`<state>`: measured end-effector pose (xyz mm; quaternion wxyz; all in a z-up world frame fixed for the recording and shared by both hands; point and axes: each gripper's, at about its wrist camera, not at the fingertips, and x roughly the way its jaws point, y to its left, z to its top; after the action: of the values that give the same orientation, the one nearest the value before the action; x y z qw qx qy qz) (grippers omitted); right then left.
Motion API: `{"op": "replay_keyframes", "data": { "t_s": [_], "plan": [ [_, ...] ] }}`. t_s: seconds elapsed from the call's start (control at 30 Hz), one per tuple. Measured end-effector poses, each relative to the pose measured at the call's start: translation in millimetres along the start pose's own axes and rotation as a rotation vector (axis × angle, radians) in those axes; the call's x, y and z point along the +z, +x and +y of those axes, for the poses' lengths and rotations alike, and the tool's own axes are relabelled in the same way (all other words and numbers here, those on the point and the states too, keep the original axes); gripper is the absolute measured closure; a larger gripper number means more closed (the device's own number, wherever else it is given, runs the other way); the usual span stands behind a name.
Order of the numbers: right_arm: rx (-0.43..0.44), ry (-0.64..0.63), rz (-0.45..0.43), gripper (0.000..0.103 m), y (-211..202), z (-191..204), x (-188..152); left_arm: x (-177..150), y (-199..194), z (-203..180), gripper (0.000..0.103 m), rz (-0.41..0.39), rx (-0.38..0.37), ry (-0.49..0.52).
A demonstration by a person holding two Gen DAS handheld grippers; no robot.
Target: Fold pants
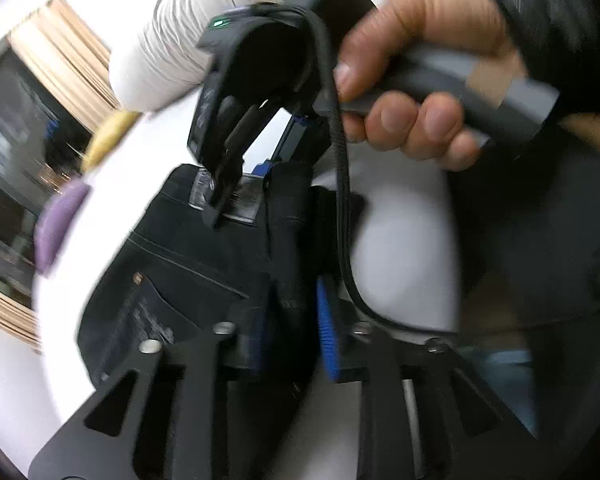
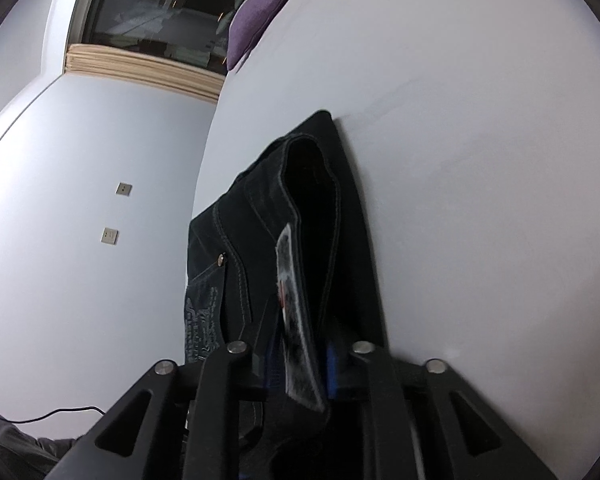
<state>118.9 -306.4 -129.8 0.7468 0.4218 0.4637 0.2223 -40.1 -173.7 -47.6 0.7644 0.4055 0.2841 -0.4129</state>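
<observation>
1. Although the left wrist view is smeared by motion, dark pants (image 1: 180,276) are seen lying on a white table (image 1: 400,240), with a pocket, a rivet and stitching facing up.
2. In that view a thick band of the dark cloth is seen standing between the blue pads (image 1: 326,332) of the left gripper (image 1: 292,336); whether the pads press on it cannot be told through the blur.
3. The right gripper (image 2: 300,364) is seen closed on the waistband, with the leather label (image 2: 296,320) caught between its pads.
4. The same tool is seen from the left wrist view, held by a hand (image 1: 416,80) just above the waist edge.
5. In the right wrist view, the pants (image 2: 300,208) are already stacked in at least two layers, with the waistband opening gaping upward.
6. The fold is judged to be partly made: the layers are brought together but not yet pressed flat.
7. What is left, by this judgement, is for the waist end to be laid down, released and smoothed.
8. A purple cushion (image 2: 260,12) is seen at the far edge of the table, well apart from the work.
</observation>
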Motion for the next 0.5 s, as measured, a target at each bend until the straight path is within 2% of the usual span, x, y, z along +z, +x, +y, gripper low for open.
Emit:
{"op": "replay_keyframes", "data": {
  "t_s": [0.03,0.07,0.1,0.2,0.27,0.37,0.4,0.5],
  "plan": [
    [-0.014,-0.005,-0.011,0.072,-6,2,-2,-3,-9,9,0.066,-0.017,-0.024,-0.040],
    [-0.030,-0.006,-0.028,0.066,-13,4,-3,-7,-17,17,0.044,-0.031,-0.023,-0.070],
    [-0.044,0.000,-0.055,0.065,-21,6,-5,-12,-28,26,0.032,-0.058,-0.016,-0.103],
    [-0.082,-0.015,-0.116,0.063,-41,20,-7,-23,-47,58,0.030,-0.111,-0.001,-0.206],
    [-0.032,-0.053,-0.115,0.063,-42,36,-6,-26,-41,84,0.030,-0.107,0.011,-0.274],
    [0.027,-0.145,-0.068,0.063,-25,67,-7,-32,-22,123,0.030,-0.099,0.035,-0.395],
    [0.031,-0.161,-0.056,0.063,-20,71,-7,-37,-13,139,0.030,-0.094,0.027,-0.466],
    [0.027,-0.176,0.009,0.063,6,70,-7,-54,20,164,0.030,-0.006,0.026,-0.585]
  ]
}}
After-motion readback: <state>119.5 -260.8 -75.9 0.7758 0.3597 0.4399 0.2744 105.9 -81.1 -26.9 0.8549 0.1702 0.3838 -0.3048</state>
